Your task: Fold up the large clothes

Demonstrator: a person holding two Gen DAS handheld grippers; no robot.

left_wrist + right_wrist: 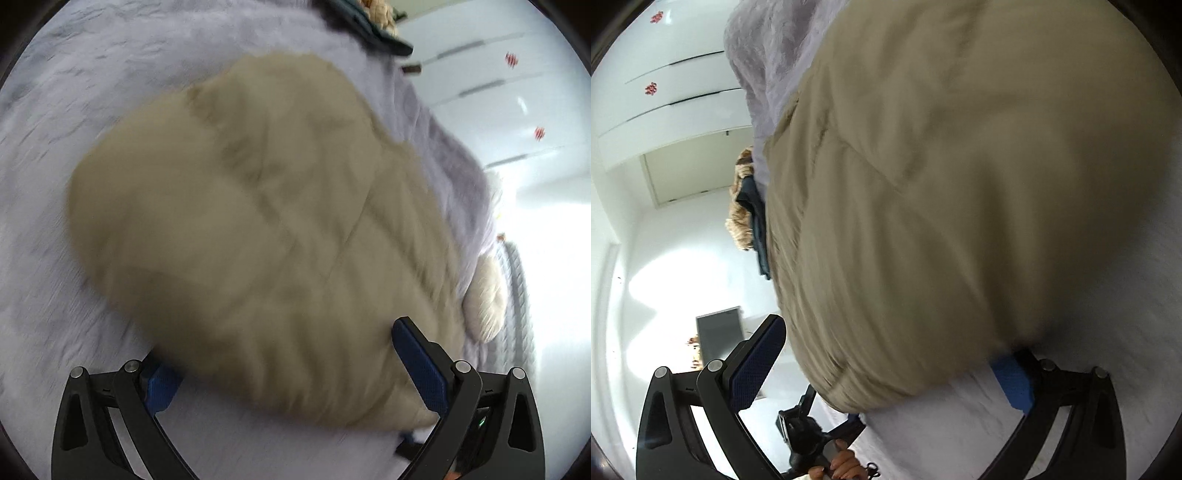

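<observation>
Both grippers spread wide, left gripper (284,373) and right gripper (897,373), gripping nothing; padded tan jacket (258,229) looks bulky, soft, light; best pinched at hem.

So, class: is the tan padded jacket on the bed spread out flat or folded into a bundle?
Folded. The tan jacket lies as a compact, rounded bundle on the lilac blanket, with no sleeves spread out.

The left gripper (286,365) points steeply downward, its two blue-padded fingers (419,365) spread wide apart. The right gripper (894,369) also tilts down, fingers (755,363) standing as wide as they go, nothing pinched between the pads. In the right wrist view, a hand (842,463) grips the other gripper's handle.
</observation>
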